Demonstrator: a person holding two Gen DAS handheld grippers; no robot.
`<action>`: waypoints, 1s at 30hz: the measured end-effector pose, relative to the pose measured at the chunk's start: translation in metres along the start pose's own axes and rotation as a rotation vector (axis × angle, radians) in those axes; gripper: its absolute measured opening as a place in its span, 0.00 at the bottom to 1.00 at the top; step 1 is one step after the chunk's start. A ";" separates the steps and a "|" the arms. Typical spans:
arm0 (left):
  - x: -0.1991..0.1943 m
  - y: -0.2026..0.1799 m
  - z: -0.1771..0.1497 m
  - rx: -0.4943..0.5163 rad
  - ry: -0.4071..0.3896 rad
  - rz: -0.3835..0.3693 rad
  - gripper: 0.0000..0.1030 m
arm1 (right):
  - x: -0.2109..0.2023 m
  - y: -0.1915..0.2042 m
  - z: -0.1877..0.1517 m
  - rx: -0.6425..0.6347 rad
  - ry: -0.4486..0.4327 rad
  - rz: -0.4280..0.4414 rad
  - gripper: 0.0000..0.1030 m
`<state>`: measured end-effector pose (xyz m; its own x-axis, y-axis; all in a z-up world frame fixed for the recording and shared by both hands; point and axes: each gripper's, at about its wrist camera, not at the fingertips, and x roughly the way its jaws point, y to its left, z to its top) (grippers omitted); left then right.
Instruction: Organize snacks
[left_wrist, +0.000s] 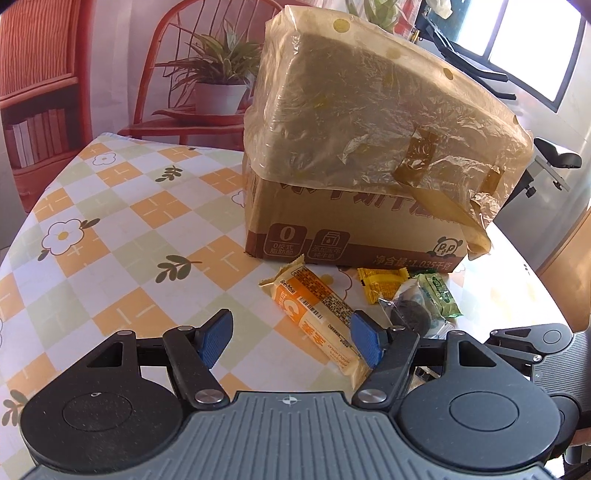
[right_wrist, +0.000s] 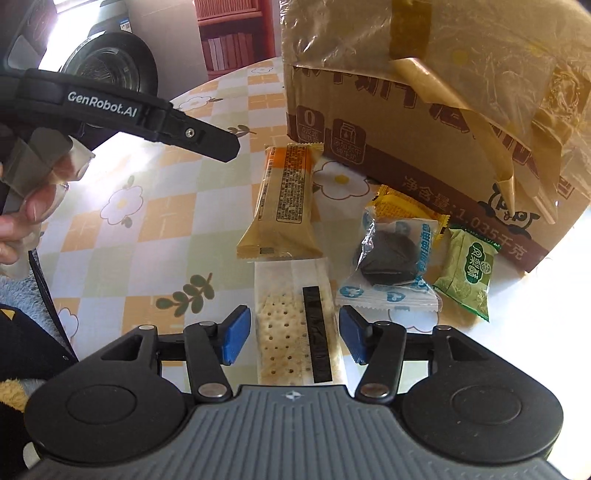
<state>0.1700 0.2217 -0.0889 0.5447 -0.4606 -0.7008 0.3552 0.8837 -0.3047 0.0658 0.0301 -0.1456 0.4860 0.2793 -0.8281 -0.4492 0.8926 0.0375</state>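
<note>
Lower centre of the right view: right claw (right_wrist: 291, 338) spread astride cracker pack (right_wrist: 295, 332); pinch its long edges squarely; left claw (left_wrist: 291, 338) likewise spread.

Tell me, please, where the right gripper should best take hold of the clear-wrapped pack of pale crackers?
Grip the clear-wrapped cracker pack across its narrow width near the close end, coming straight down. It lies flat, lengthwise between the open right gripper fingers, with bare checked tablecloth either side.
</note>
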 end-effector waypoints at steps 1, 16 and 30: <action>0.005 -0.001 0.002 -0.009 0.006 -0.001 0.71 | 0.000 0.000 -0.003 0.004 0.003 -0.003 0.55; 0.073 -0.028 0.008 -0.074 0.085 0.080 0.64 | -0.003 -0.002 -0.020 0.098 -0.061 -0.017 0.49; 0.020 0.009 -0.008 0.038 0.035 0.076 0.39 | -0.017 -0.004 -0.009 0.139 -0.150 0.014 0.47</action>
<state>0.1778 0.2211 -0.1107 0.5447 -0.3881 -0.7435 0.3429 0.9121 -0.2249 0.0526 0.0185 -0.1363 0.5914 0.3325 -0.7347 -0.3539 0.9256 0.1341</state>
